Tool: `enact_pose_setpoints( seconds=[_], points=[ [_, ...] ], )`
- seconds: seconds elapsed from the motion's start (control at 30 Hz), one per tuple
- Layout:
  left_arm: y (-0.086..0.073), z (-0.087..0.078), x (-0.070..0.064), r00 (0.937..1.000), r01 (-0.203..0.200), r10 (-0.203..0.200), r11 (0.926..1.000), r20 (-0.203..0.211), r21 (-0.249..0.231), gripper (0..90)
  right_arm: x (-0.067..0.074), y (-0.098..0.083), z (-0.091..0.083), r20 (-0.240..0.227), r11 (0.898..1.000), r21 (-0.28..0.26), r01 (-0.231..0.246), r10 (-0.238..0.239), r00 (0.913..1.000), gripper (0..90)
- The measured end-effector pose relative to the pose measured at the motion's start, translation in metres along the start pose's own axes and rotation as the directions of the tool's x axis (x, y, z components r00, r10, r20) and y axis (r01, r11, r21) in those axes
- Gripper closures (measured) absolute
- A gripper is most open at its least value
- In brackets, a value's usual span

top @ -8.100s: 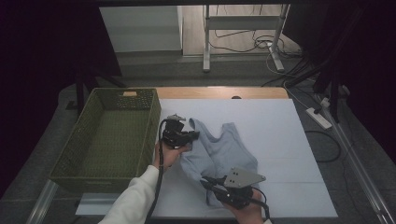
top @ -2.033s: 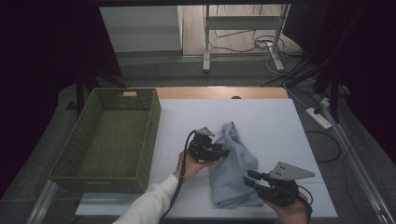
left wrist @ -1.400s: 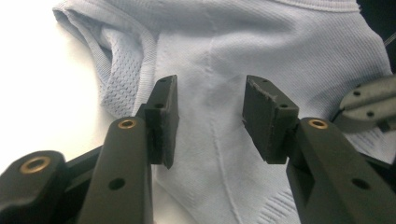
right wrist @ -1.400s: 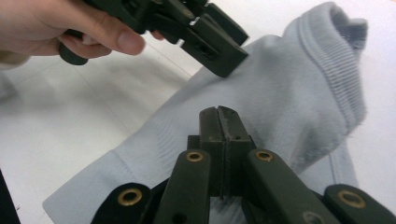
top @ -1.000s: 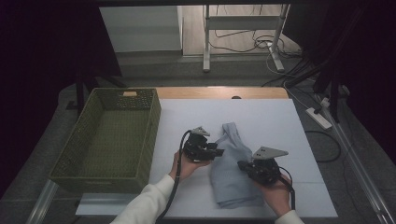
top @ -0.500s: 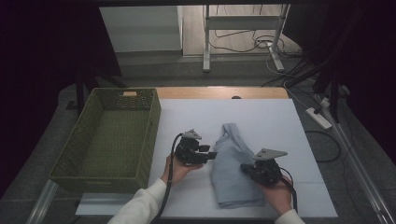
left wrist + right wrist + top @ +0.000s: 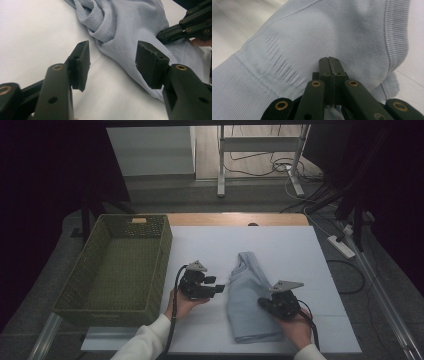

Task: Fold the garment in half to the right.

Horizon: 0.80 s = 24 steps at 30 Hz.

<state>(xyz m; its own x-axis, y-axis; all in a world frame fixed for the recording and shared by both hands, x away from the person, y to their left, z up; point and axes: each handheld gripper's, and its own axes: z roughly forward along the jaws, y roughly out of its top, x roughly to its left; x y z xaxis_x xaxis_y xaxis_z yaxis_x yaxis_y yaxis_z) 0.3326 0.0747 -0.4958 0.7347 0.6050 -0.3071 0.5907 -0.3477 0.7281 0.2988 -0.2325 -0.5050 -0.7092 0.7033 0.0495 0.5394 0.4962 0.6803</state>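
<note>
A folded light-blue shirt (image 7: 247, 300) lies flat on the white tabletop (image 7: 285, 245), right of a green basket (image 7: 120, 265).

Left tongs (image 7: 216, 289): just beside the shirt's left edge, not touching it. The jaws have just been opening and stand apart, with bare tabletop and the shirt's edge seen between them in the left gripper view (image 7: 112, 65); nothing is held.

Right tongs (image 7: 264, 303): on the shirt's right side, near its lower half. In the right gripper view (image 7: 329, 65) the jaws are pressed together, tips resting on the fabric; whether cloth is pinched between them cannot be told.
</note>
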Motion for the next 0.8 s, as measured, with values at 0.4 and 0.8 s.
enact_pose_setpoints(
  seconds=[0.4, 0.8],
  points=[
    [0.001, -0.007, -0.007, 0.9989, -0.038, 0.038, 0.9993, -0.028, 0.008, 34.8, -0.001, 0.001, -0.007, 0.005, 0.999, -0.040, 0.013, -0.013, 0.9999, 89.0],
    [0.004, -0.016, -0.005, 0.9985, -0.029, 0.028, 0.9995, -0.047, -0.012, 29.9, 0.000, 0.004, -0.016, 0.006, 0.996, -0.086, 0.032, -0.032, 0.9995, 88.7]
  ],
)
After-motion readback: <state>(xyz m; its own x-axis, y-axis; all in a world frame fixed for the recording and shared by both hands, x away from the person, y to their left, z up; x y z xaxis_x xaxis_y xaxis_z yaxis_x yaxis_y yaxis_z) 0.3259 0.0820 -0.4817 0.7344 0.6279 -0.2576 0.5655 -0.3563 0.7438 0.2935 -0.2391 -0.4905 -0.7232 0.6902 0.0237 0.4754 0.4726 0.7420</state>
